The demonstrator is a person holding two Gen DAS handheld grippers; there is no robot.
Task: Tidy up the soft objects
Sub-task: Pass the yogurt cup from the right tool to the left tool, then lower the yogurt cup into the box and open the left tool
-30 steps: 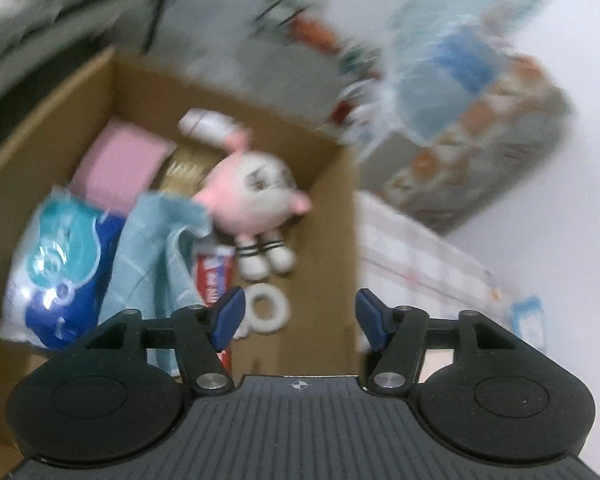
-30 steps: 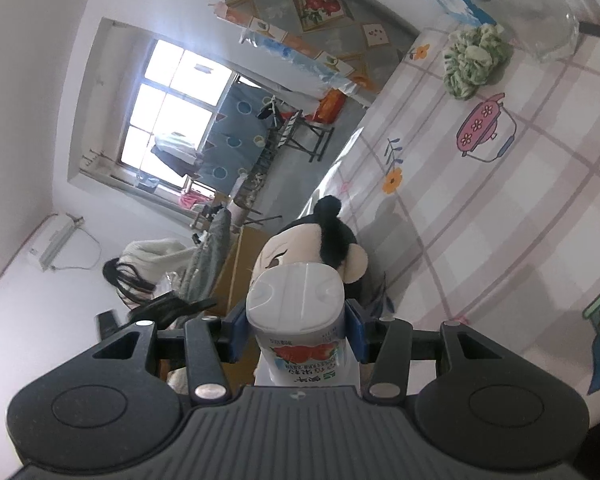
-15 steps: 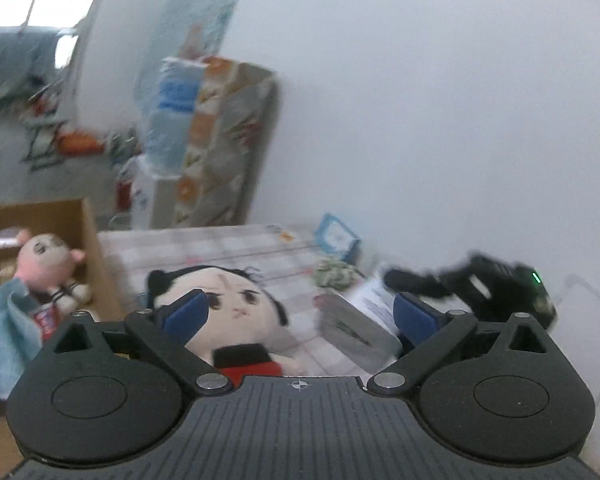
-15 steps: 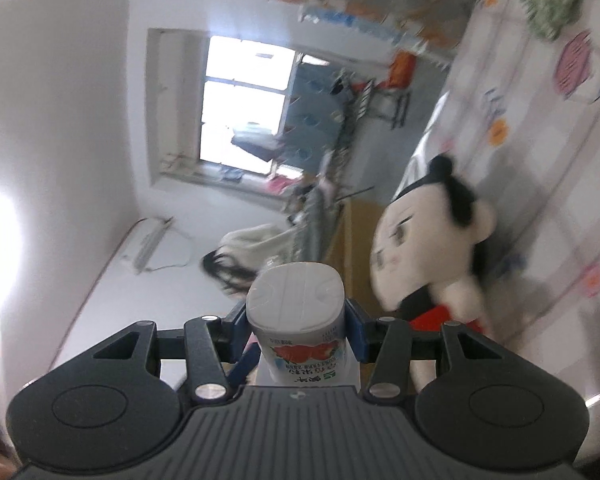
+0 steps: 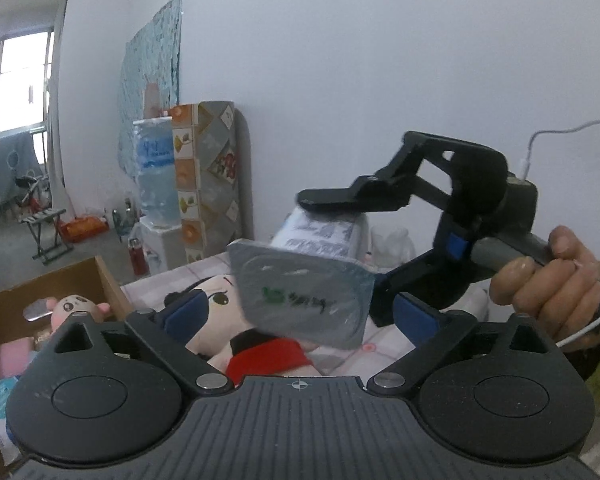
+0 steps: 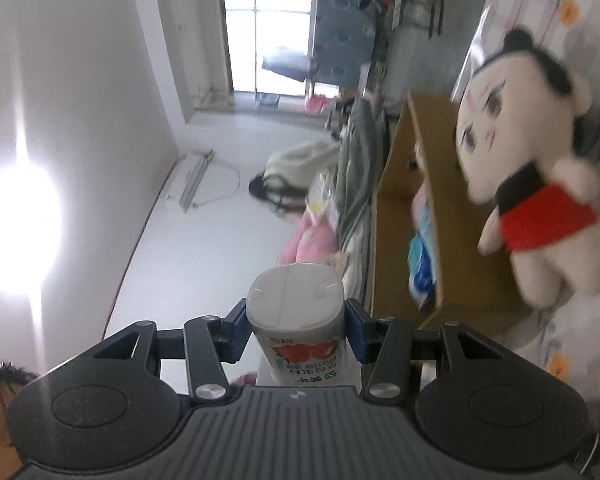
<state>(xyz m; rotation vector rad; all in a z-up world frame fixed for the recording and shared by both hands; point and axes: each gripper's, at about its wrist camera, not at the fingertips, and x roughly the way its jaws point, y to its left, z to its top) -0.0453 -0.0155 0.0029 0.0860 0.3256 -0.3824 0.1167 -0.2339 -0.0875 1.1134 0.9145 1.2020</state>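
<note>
- Right now the right gripper [image 6: 296, 334] is clamped on a strawberry-print drink carton [image 6: 298, 320], its 2 blue pads pressing the carton's sides, and a hand [image 5: 548, 292] holds it level above the table.
- Meanwhile the left gripper [image 5: 300, 316] has just been opening and stands wide with nothing between its jaws; the carton's grey foil end [image 5: 304, 292] hangs just ahead of it.
- The black-haired plush doll [image 6: 528, 164] in its red top lies on the patterned tablecloth [image 6: 572, 364], just beside the cardboard box [image 6: 432, 184].
- The box already holds a pink plush [image 5: 74, 304] and other soft things.
- I'd say the doll is the next pick: bring the open left jaws around its body, not the head, and close gently.
- The carton sits between the left gripper and the doll, so the right hand should clear aside first.
- Lift the doll over the box wall before letting go.
</note>
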